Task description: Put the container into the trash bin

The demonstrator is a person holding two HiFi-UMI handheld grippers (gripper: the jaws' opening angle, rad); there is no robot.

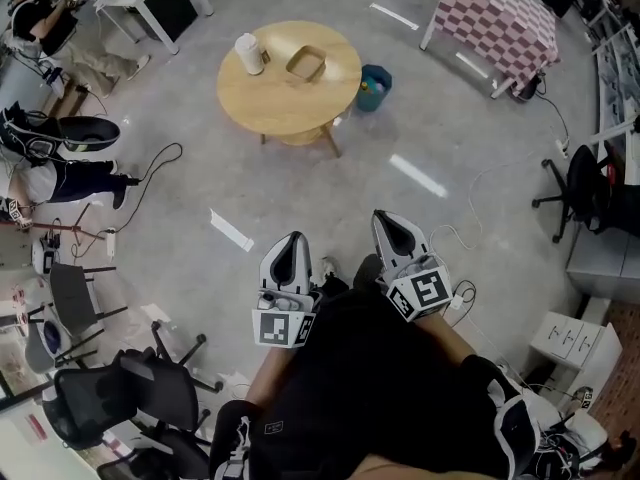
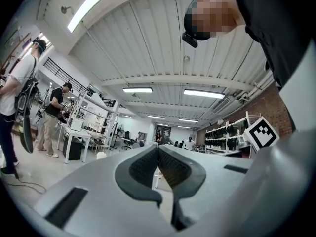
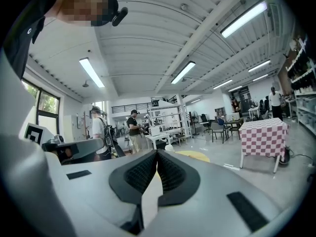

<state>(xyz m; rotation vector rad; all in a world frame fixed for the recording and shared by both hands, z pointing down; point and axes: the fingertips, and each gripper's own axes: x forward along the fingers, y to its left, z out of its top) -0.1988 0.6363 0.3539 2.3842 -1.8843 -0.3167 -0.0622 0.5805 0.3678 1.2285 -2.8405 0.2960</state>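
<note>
Now | white container (image 1: 249, 53) upright on table (image 1: 290, 103) | left gripper (image 1: 293, 238), right gripper (image 1: 384, 217): closed, empty

— What do I see of my own rig on the feeds?
— A black top (image 1: 385, 378) on the wearer. My left gripper (image 1: 292, 238) and right gripper (image 1: 386, 216) are pale grey shells with black ribbed fingers (image 2: 140, 169).
— Any markings?
— Each carries a white marker cube (image 1: 281, 329) printed with black squares.
</note>
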